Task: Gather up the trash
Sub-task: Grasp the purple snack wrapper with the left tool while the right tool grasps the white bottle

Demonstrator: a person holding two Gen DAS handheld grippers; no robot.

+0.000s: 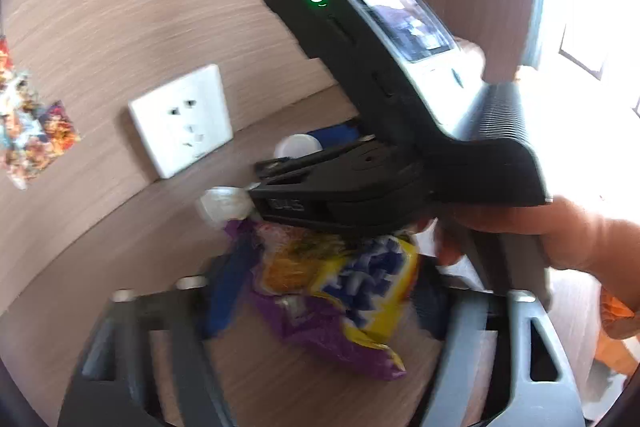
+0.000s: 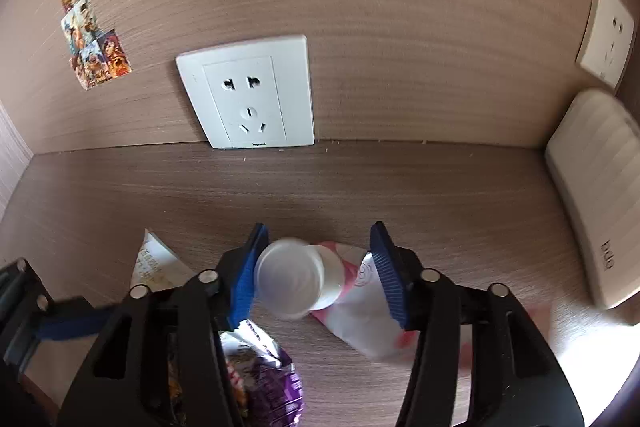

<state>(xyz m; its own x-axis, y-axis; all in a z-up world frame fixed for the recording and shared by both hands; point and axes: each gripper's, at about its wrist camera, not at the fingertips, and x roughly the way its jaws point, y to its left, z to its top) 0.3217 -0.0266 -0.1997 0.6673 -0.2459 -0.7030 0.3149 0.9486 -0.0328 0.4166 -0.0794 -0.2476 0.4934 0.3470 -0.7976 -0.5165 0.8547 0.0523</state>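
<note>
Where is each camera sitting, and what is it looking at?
Left wrist: sits on the left tongs, looking down at a purple and yellow snack wrapper; a hand holding the right tongs crosses in front.
Right wrist: sits on the right tongs, looking down at a white cup between its blue pads, lying on a pink and white wrapper.
Both show: the wooden shelf, the wall socket and the wrapper.
</note>
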